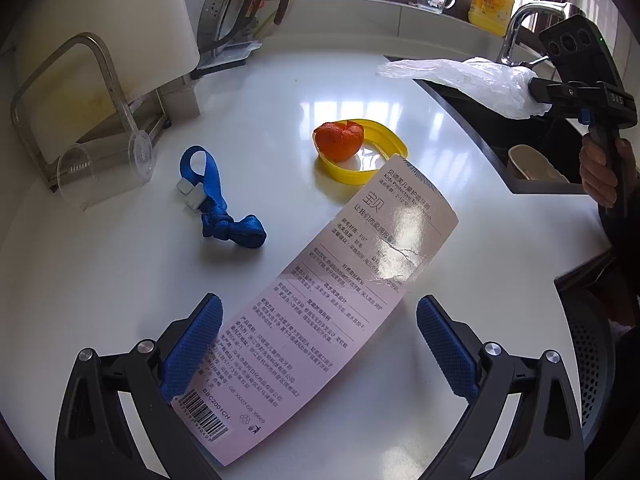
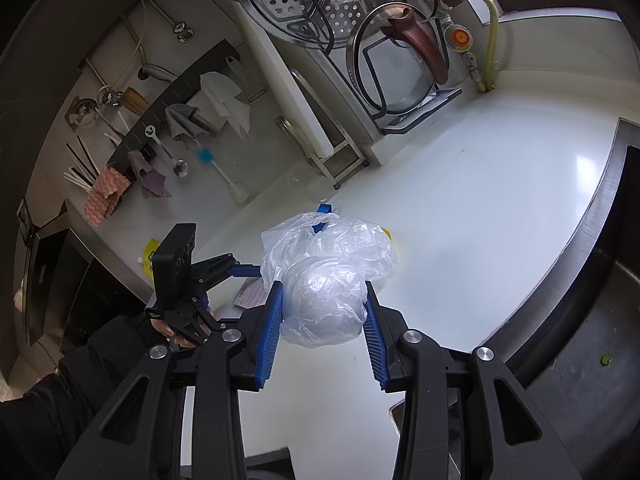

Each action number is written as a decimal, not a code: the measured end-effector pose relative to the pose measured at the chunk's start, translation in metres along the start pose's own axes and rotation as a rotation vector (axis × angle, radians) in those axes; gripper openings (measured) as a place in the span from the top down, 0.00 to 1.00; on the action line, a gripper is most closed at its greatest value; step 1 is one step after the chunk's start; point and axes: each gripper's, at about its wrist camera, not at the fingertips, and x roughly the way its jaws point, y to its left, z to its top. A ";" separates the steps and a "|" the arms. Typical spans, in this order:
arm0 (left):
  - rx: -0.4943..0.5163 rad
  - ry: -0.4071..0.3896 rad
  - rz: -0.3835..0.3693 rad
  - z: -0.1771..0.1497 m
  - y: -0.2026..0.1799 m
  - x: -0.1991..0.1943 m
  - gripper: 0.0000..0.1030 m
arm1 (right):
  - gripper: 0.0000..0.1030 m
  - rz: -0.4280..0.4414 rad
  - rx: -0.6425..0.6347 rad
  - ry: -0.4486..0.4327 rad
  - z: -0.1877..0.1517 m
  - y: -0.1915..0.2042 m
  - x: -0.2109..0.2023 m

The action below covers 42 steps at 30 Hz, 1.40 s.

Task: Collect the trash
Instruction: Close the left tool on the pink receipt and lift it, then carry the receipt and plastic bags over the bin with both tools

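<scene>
Lying flat on the white counter (image 1: 120, 280), one pink printed card (image 1: 320, 312) stretches between the blue pads of the left gripper (image 1: 320, 348), whose jaws stand wide apart around it; the left pad overlaps the card's barcode end, though whether it truly touches is hard to say. Beyond the card, three more bits of rubbish sit well apart on the counter: one knotted blue strap (image 1: 224, 208) with a white clip, one piece of orange peel (image 1: 339, 140), and one yellow plastic ring (image 1: 372, 160) which the peel rests against. A single clear cup (image 1: 80, 180) lies on its side near the rack at the left. The right gripper (image 2: 324, 312) has its jaws clamped on one crumpled clear plastic bag (image 2: 328, 272), held above the counter edge beside the dark sink (image 2: 580, 300). From the left wrist view, a hand (image 1: 604, 172) grips that tool's handle. The left gripper points steeply down at the card; the right tilts gently downward.
</scene>
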 end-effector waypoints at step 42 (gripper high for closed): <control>-0.153 -0.030 0.269 -0.029 -0.066 -0.051 0.88 | 0.64 -0.028 -0.105 0.035 -0.019 0.021 0.013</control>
